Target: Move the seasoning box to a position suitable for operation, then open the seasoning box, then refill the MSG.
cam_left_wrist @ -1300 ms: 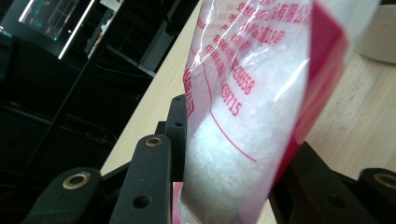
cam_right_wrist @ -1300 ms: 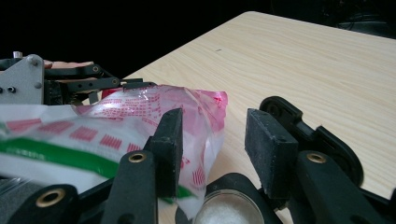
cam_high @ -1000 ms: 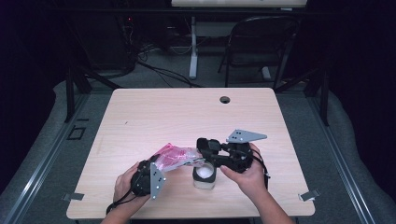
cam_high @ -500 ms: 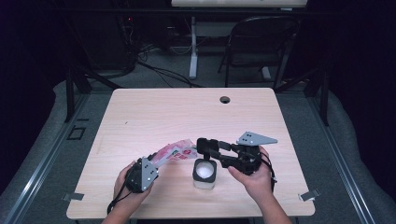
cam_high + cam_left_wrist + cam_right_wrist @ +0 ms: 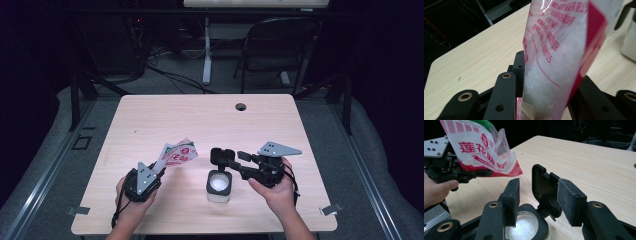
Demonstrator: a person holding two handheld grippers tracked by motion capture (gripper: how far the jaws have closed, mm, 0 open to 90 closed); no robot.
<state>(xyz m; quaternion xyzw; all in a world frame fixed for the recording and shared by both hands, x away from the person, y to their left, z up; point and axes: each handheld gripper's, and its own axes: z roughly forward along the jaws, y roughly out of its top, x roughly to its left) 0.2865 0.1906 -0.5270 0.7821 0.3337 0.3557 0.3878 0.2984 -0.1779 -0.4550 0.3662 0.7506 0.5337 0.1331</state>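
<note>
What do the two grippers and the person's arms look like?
Both the left gripper and the right gripper are black, each with two flat, blocky jaws showing brass-coloured pivot rings. A grey three-cornered plate with small holes sits on top of each, and a black cable trails from each body. The forearms are bare, with no sleeves in view.

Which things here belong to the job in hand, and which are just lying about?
In use:
- pink-and-white bag of white crystals, clamped in left tool
- jar, black lid flipped open
- right tool, open, at the lid

Idle:
- chair beyond the table
- floor cables
</note>
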